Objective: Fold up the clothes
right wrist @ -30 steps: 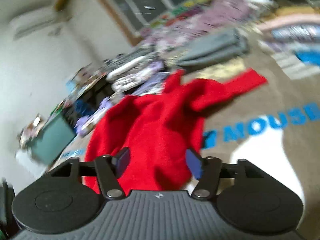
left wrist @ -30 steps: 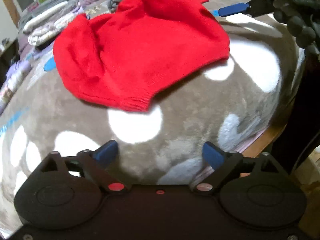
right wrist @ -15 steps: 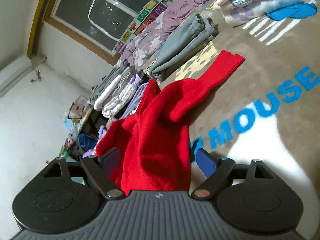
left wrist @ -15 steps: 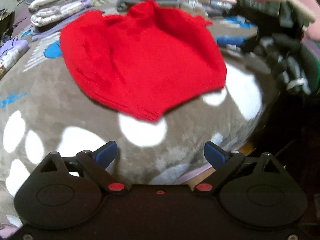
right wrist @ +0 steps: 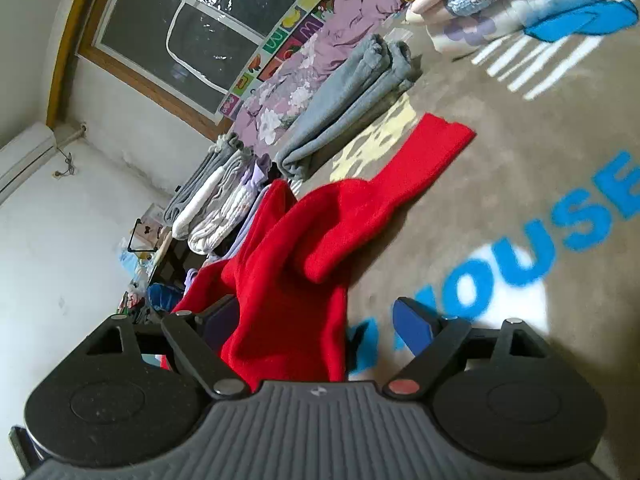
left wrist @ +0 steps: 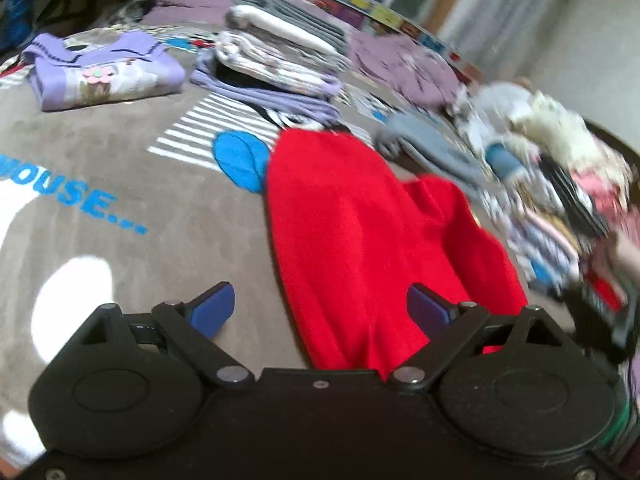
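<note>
Sweater (left wrist: 360, 240) spread on the blanket (left wrist: 120, 168), near end between the left tongs (left wrist: 320, 308), folded top (left wrist: 100, 72) at far left, folded stacks (left wrist: 280, 52) behind it, loose clothes heap (left wrist: 560, 184) to its right, window (right wrist: 192, 28) beyond.

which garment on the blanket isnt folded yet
The red sweater, lying spread and rumpled with one sleeve stretched out. The lilac top and the grey trousers are already folded into neat bundles.
</note>
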`<state>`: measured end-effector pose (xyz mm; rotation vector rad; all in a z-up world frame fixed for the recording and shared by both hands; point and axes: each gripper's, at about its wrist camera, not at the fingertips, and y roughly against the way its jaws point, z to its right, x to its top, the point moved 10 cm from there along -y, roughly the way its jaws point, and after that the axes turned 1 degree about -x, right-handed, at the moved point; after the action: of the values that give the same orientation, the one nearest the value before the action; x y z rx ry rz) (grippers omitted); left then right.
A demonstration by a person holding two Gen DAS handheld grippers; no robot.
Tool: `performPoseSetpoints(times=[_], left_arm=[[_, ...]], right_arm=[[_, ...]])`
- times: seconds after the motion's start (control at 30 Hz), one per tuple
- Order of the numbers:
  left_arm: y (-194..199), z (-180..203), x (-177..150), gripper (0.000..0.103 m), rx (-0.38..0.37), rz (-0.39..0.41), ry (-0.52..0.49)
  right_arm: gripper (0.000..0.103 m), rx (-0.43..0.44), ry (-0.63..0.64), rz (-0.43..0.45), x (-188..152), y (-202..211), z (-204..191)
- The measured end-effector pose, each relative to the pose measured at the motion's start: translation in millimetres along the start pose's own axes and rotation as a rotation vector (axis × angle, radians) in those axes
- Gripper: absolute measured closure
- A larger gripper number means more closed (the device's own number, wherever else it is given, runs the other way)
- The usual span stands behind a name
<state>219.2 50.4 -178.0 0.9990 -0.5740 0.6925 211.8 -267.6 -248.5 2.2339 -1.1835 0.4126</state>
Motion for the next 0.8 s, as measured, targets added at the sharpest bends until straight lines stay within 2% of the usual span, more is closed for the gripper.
performPoseSetpoints(times=[0.1, 0.2, 0.3, 0.47, 0.6, 0.7, 0.8], left_arm=[[-10, -4, 23, 0.014, -0.025, 0.026, 0.052], [-24, -5, 47, 0.028, -0.03, 0.036, 0.069], [-44, -5, 72, 0.032, -0.03, 0.035, 0.064], [-78, -9, 110, 0.033, -0.03, 0.011, 0.05], [-110, -17, 129, 0.033, -0.018, -0.046, 0.047], [-133, -24, 135, 0.033, -0.016, -0.086, 0.075], [-150, -28, 138, 0.033, -0.048, -0.114, 0.131]], right_arm=[[0.02, -0.012, 0.029, 0.016, 4, -5, 1], [0.02, -0.034, 0.068, 0.03, 5, -10, 0], [0.02, -0.057, 0.1, 0.045, 5, -14, 0], [0.02, -0.082, 0.13, 0.064, 5, -18, 0], [0.019, -0.092, 0.147, 0.073, 6, -21, 0], [0.019, -0.096, 0.163, 0.077, 6, -23, 0], [0.017, -0.098, 0.18, 0.081, 6, -25, -1]])
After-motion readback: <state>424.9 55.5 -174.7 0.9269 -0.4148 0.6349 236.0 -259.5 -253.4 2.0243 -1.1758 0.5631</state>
